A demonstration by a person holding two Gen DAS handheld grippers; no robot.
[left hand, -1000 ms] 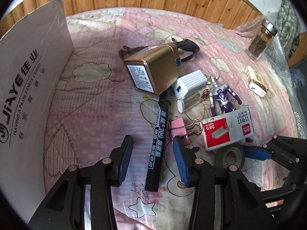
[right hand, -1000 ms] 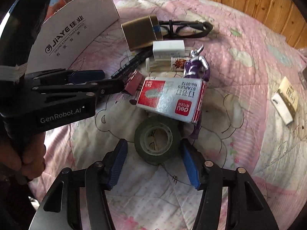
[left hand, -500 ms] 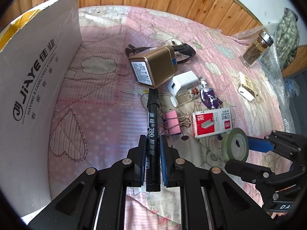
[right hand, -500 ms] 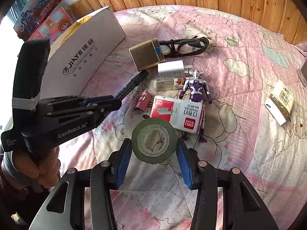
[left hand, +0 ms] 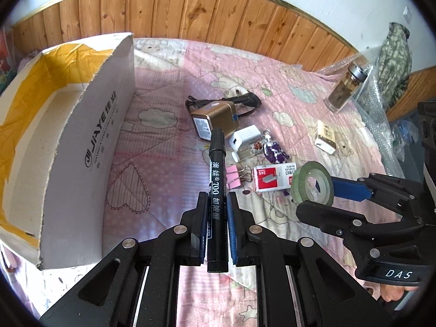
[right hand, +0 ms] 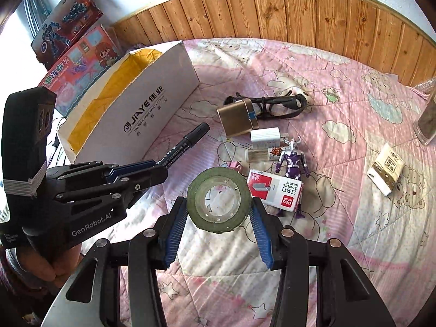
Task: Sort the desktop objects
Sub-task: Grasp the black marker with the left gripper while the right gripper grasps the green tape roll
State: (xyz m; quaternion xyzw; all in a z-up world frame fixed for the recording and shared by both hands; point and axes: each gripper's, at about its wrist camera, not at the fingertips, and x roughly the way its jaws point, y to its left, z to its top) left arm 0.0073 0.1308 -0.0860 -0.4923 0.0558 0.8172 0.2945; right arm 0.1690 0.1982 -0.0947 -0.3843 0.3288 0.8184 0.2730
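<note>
My left gripper (left hand: 216,203) is shut on a black marker (left hand: 216,169), which sticks out ahead of the pads, lifted off the pink quilt. In the right wrist view the same marker (right hand: 188,141) points toward the white cardboard box (right hand: 152,103). My right gripper (right hand: 219,209) is shut on a dark green tape roll (right hand: 219,200), held upright above the quilt; the roll (left hand: 312,182) also shows in the left wrist view. On the quilt lie a gold box (left hand: 218,121), a white charger (left hand: 244,135), a purple figure (right hand: 293,160), a staples box (right hand: 275,190) and a pink binder clip (left hand: 234,177).
The open box (left hand: 90,136) with yellow lining stands at the left. Black glasses (right hand: 283,102) lie behind the gold box. A small card pack (right hand: 385,167) and a glass jar (left hand: 346,88) sit to the right. Toy boxes (right hand: 76,51) and a wood-panelled wall bound the far side.
My left gripper closed on the marker and lifted it off the quilt. My right gripper raised the tape roll; both hands have risen, so more of the bed and box shows.
</note>
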